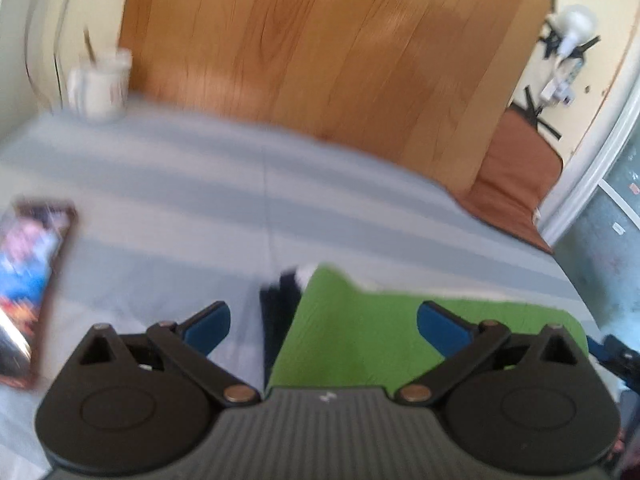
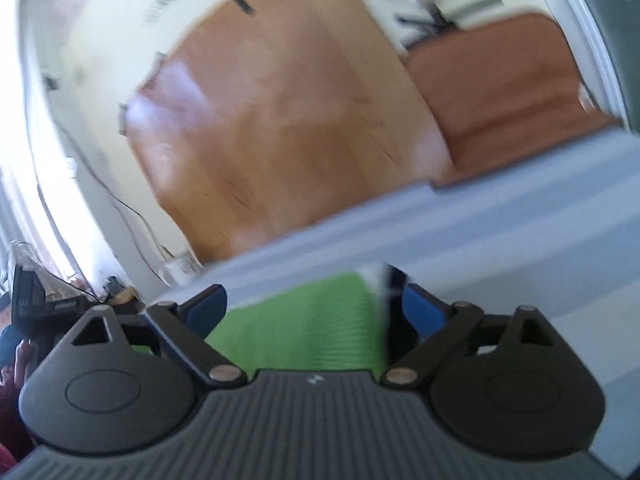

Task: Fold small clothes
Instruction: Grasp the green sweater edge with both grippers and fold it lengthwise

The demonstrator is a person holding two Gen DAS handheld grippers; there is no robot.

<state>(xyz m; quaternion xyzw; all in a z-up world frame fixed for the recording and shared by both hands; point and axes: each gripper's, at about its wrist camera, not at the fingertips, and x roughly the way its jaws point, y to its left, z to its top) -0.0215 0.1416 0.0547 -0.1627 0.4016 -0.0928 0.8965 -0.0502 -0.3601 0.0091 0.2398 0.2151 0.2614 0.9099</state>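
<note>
A small green garment (image 1: pixel 360 344) lies flat on the grey striped bedsheet (image 1: pixel 180 184), with a black and white piece (image 1: pixel 280 304) along its left edge. My left gripper (image 1: pixel 324 326) hovers over that edge, jaws wide open, and its blue pads (image 1: pixel 210 322) press on nothing. In the right wrist view the green garment (image 2: pixel 304 328) fills the gap below my right gripper (image 2: pixel 316 310), which is also wide open. The black and white edge (image 2: pixel 390 300) sits beside the right pad (image 2: pixel 424 312). Both views are motion-blurred.
A wooden headboard (image 1: pixel 320 52) stands behind the bed. A white mug (image 1: pixel 100 84) sits at the far left and a glossy colourful packet (image 1: pixel 28 288) lies on the sheet at the left. A brown cushion (image 1: pixel 516 180) leans at the far right.
</note>
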